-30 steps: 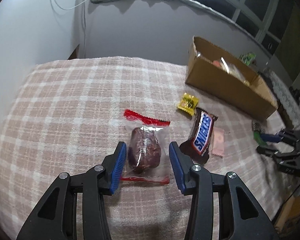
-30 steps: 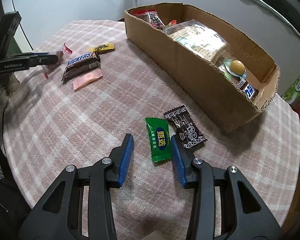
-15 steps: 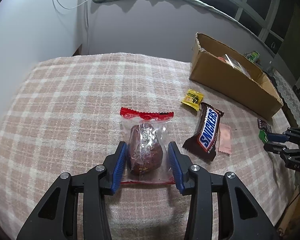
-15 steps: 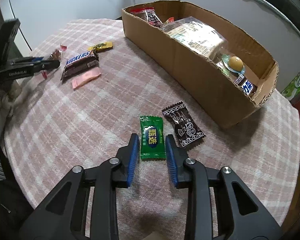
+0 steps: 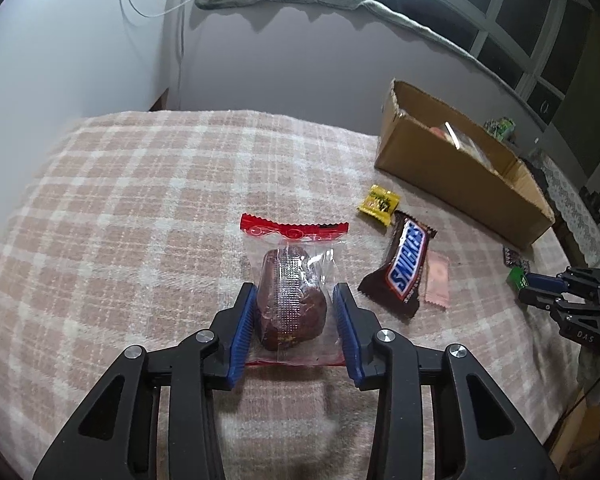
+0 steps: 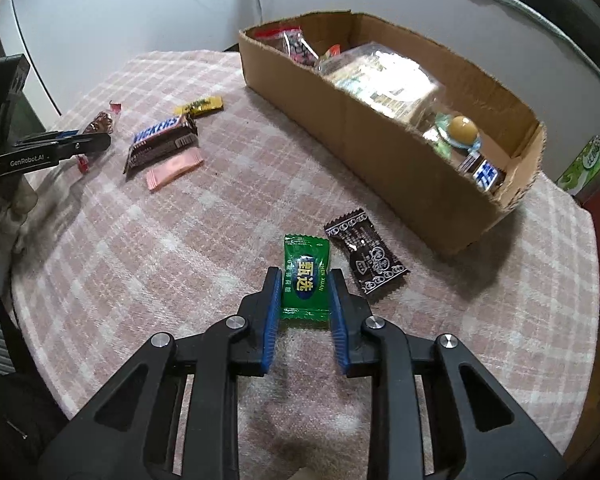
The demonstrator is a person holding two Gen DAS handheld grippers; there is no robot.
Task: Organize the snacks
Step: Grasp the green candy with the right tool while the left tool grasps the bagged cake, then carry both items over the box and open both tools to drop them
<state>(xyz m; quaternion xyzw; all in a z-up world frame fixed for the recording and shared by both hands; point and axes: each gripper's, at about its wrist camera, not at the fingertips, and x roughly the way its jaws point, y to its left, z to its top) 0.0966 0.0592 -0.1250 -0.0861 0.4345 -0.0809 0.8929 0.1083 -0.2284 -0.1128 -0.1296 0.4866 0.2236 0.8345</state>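
Green one first: got the right gripper (image 6: 305,280) clamped edge-on across the green candy (image 6: 306,258), down on the plaid cloth (image 5: 140,200) just in front of the cardboard box (image 6: 380,152), right beside the black candy (image 6: 366,258). Looks like a thin pinch on a crinkly wrapper, so could easily squirt out sideways on the lift. Could also fall short of the box rim and bounce off the wall. Might drag the black candy along too if lifted at a slant toward the box.

Well away from the box, out past the Snickers bar (image 5: 406,266): closing the left gripper (image 5: 293,294) around the brown snack in its clear wrapper (image 5: 290,300), snack sitting between the jaws, not clearly squeezed yet. Seems to be meeting more loose film than lump on one side. Could end up holding only film, then swinging or slipping free halfway to the box. Could squash it if clamped harder. Long carry to the box as well, with the Snickers bar and yellow candy (image 5: 379,199) lying right along the way. Worth lifting slow and straight up.
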